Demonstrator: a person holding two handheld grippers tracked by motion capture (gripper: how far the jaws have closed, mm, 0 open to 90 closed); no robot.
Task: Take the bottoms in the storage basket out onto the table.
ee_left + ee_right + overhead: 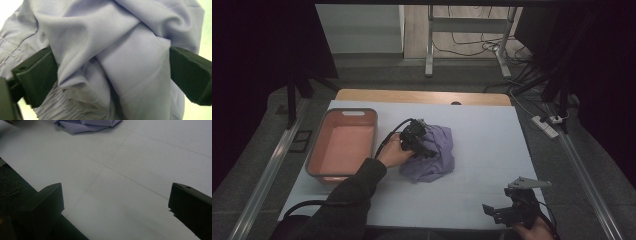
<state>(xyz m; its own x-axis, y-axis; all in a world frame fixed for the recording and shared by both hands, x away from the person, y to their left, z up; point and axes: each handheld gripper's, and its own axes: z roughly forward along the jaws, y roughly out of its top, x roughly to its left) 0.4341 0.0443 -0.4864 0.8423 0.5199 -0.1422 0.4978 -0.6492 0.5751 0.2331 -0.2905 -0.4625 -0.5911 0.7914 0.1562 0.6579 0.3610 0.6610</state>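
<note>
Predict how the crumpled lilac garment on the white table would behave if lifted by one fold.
The lilac garment lies in soft folds, so it would probably droop and unfurl. Its thin fabric suggests little weight. The smooth weave might slip from the left gripper, whose open jaws straddle it.

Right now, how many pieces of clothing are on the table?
1: a crumpled lavender garment lies mid-table, right of the pink bin, with the left gripper on it. More could be bunched inside it.

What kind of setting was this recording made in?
Probably a lab or workshop recording station, not a home: a table under a white sheet, dark curtains at both sides, and loose cables with a power strip on the floor beyond a metal frame.
</note>
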